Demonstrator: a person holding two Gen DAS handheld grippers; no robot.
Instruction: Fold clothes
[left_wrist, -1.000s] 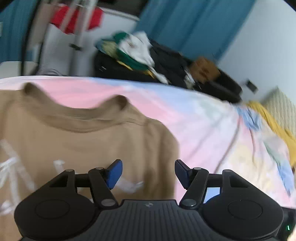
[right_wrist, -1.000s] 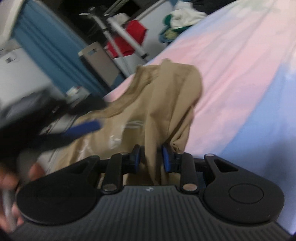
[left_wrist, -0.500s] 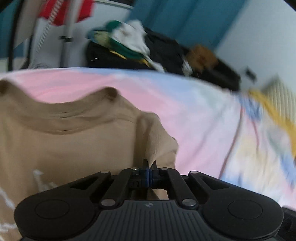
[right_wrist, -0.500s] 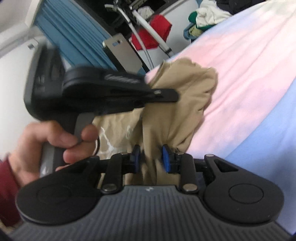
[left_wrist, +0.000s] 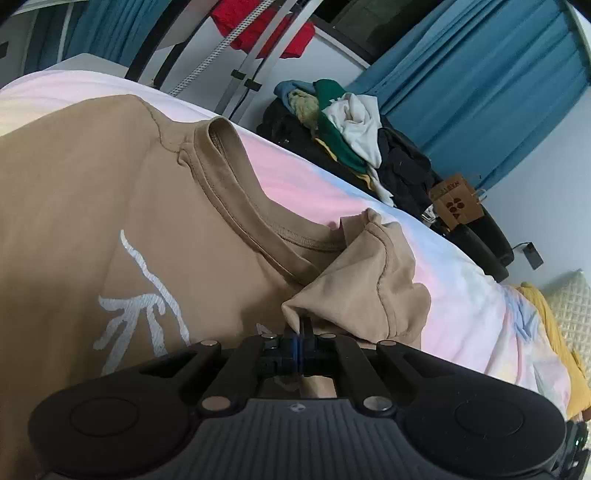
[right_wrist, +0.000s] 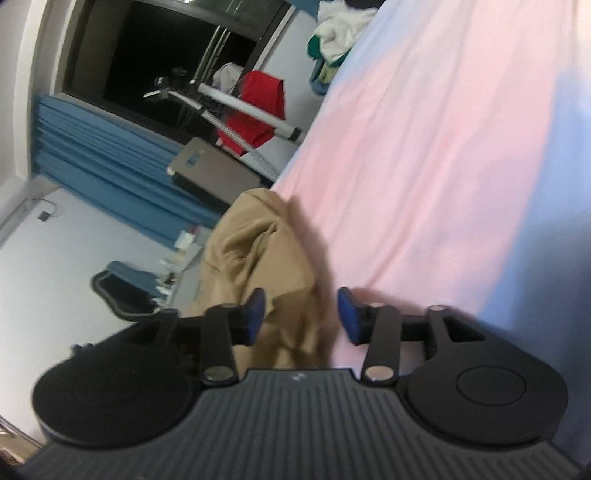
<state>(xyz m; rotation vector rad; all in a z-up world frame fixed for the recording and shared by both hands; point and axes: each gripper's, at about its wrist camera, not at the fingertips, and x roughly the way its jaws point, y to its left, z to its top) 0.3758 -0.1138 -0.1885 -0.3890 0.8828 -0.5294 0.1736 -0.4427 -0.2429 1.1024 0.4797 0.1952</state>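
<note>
The left hand-held gripper (left_wrist: 300, 341) is pressed together, pinching a fold of sleeve on the tan T-shirt (left_wrist: 110, 221), which lies spread on the bed (left_wrist: 461, 295) with its collar and white print facing up. The right hand-held gripper (right_wrist: 301, 314) is spread, its blue pads (right_wrist: 256, 314) either side of bunched tan cloth without gripping it. Beyond the bed, a pile of clothes (left_wrist: 347, 125) sits before blue curtains (left_wrist: 480, 81).
</note>
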